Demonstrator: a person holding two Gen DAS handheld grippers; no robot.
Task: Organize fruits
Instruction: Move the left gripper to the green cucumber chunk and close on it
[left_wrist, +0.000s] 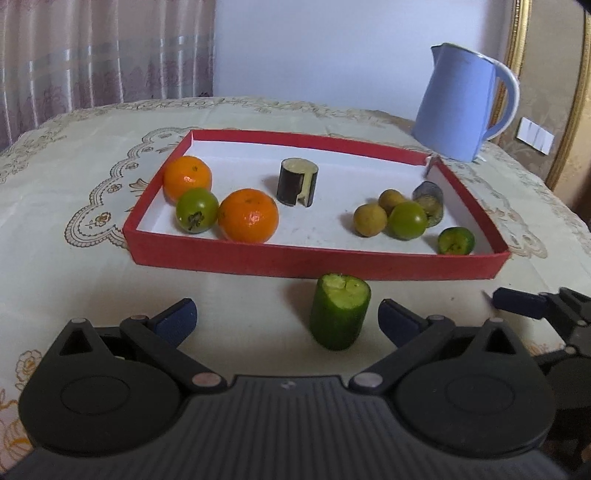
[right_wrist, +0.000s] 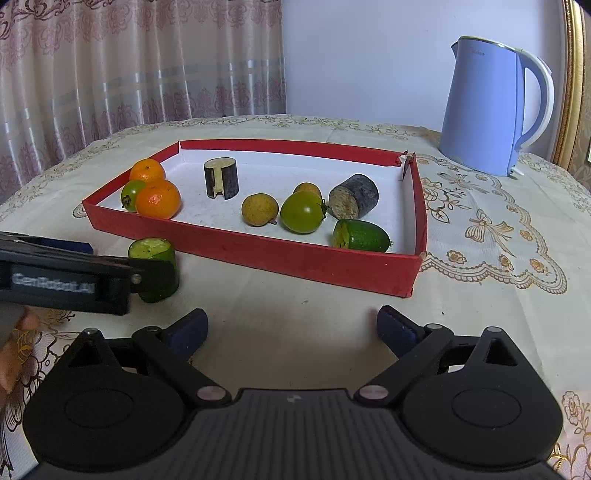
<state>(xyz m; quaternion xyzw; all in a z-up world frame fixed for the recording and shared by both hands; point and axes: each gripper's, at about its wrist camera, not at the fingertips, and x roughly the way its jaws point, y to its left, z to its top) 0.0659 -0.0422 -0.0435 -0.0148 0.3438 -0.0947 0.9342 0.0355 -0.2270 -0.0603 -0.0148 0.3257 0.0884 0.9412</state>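
A red tray (left_wrist: 317, 260) sits on the lace tablecloth (left_wrist: 66, 266) with the fruit gathered inside it. Going left to right in the left wrist view: at about ten o'clock two oranges (left_wrist: 247, 215) lie touching a green tomato (left_wrist: 197, 209); near twelve o'clock a dark eggplant chunk (left_wrist: 297, 182) stands upright; toward two o'clock two small yellow-brown fruits (left_wrist: 370, 220), another green tomato (left_wrist: 407, 220), a second dark chunk (left_wrist: 430, 201) lying on its side and a cut green fruit (left_wrist: 455, 241) cluster near the right wall. A blue kettle (left_wrist: 461, 103) stands beyond the tray at one o'clock.

Outside the tray, just beside its front wall, a cucumber piece (left_wrist: 340, 312) stands upright on the cloth. The left gripper (left_wrist: 286, 319) has its fingers spread wide, the cucumber between them but untouched. The right gripper (right_wrist: 291, 330) is likewise wide apart over bare cloth, holding nothing.
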